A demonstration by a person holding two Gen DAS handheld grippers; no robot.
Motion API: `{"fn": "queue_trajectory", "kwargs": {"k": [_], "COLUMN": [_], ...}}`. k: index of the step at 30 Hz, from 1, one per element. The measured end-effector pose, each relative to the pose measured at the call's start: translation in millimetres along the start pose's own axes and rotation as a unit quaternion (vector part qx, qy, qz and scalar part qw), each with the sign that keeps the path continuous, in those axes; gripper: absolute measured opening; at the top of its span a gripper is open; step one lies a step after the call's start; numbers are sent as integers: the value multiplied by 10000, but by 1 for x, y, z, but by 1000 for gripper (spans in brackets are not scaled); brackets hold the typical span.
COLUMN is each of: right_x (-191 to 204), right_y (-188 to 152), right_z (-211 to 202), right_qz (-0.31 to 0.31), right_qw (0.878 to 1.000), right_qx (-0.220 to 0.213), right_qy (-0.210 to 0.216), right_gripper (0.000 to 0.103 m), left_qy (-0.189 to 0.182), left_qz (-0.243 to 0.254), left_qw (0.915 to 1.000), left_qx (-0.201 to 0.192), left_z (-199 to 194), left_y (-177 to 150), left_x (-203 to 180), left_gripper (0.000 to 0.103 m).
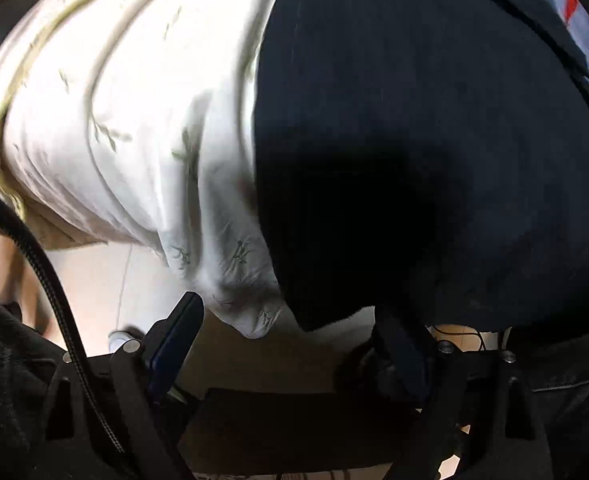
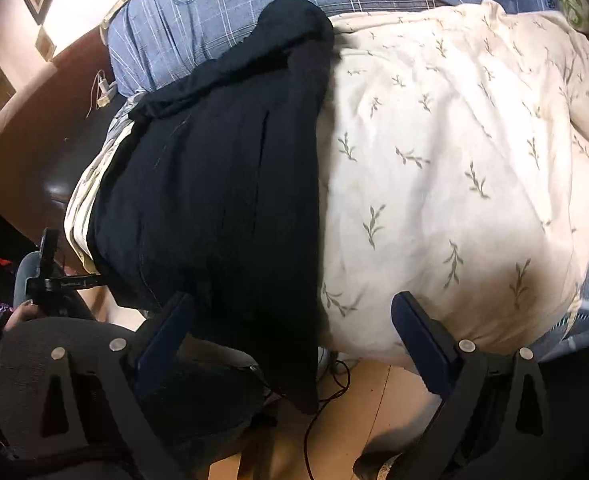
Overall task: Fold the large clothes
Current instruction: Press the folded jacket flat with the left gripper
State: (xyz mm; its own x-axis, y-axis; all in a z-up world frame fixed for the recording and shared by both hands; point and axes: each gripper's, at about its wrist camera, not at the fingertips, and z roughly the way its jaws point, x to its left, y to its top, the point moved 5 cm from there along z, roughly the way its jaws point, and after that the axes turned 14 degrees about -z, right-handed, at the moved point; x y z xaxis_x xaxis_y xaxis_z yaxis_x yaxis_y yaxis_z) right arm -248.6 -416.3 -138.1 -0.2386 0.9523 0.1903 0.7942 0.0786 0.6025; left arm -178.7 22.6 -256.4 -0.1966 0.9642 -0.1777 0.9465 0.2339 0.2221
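A large black garment lies lengthwise on a white leaf-print quilt on the bed, its near end hanging over the bed's edge. In the left wrist view the garment fills the right half, beside the quilt. My left gripper is open, just below the hanging edge of the garment, its right finger partly under the cloth. My right gripper is open, its fingers either side of the garment's hanging end, holding nothing. The left gripper also shows at the left in the right wrist view.
A blue plaid sheet and pillow lie at the far end of the bed. A dark brown bed frame runs along the left. Black cables trail on the wooden floor below the bed's edge. My dark sleeve is at lower left.
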Motion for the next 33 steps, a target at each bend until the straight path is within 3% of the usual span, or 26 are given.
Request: {"fn": "queue_trajectory", "kwargs": {"k": [3, 8, 13, 18, 20, 25, 28, 33], "right_x": [-1, 1, 7, 8, 5, 3, 4, 3], "right_y": [-1, -2, -4, -4, -4, -5, -2, 3], "right_z": [0, 1, 6, 7, 7, 6, 5, 7], "right_qz": [-15, -114, -220, -248, -222, -178, -204, -218], "right_qw": [10000, 9999, 9996, 9995, 9996, 9997, 9997, 9996], "right_qx": [27, 44, 163, 183, 175, 171, 143, 159], "right_qy": [-22, -48, -12, -20, -46, -68, -59, -42], "right_gripper": [99, 99, 99, 99, 99, 99, 99, 99], "left_qy": [-176, -578, -999, -1459, -1398, -1155, -1110, -1039], "left_qz": [-289, 367, 183, 628, 614, -249, -119, 33], "left_qw": [9994, 9954, 9930, 9862, 9872, 9930, 9937, 9945], "left_qx": [-93, -667, -604, -467, -454, 1, 118, -83], "left_z": [-11, -40, -45, -61, -59, -24, -17, -22], "left_y": [1, -6, -5, -21, -20, -1, 3, 4], "left_x": [9, -14, 1, -14, -12, 14, 11, -8], "left_gripper": [88, 90, 92, 94, 95, 95, 95, 95]}}
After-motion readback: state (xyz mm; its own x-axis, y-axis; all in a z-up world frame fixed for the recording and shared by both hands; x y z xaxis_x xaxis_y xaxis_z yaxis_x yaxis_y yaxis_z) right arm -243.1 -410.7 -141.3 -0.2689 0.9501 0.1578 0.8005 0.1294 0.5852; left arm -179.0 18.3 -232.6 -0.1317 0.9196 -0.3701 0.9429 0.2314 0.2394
